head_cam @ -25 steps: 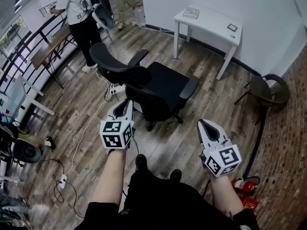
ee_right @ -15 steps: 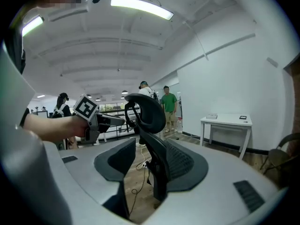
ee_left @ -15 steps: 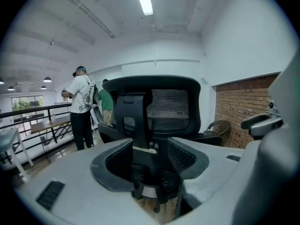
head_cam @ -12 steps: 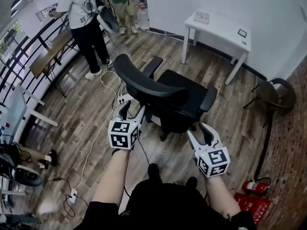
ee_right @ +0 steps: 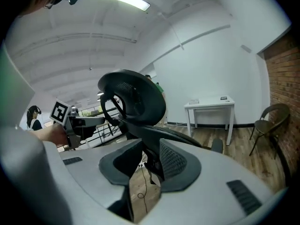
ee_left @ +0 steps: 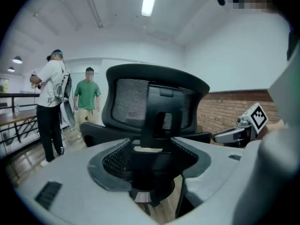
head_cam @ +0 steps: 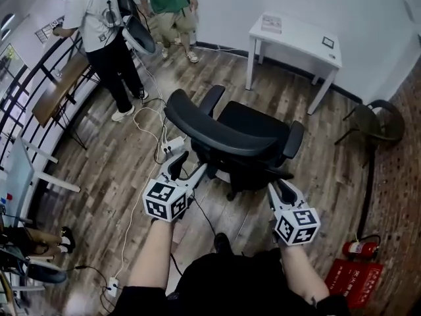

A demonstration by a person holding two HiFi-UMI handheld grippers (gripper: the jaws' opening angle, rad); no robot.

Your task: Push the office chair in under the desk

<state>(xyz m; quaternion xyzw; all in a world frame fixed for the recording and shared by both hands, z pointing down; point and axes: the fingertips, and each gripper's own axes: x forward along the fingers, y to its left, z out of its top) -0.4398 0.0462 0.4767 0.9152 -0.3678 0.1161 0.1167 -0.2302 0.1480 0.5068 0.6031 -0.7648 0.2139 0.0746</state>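
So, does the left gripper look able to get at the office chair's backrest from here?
Probably yes. The left gripper sits just behind the office chair's backrest with nothing between; its jaws have just been opening, and the backrest's centre spine shows in their gap. Contact isn't clear.

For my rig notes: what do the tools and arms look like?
The left tool and right tool are light grey with dark ridged pads; each carries a white cube of black square markers. Forearms bare, clothes black. Left jaws just opened, right closed further, chair parts between them.
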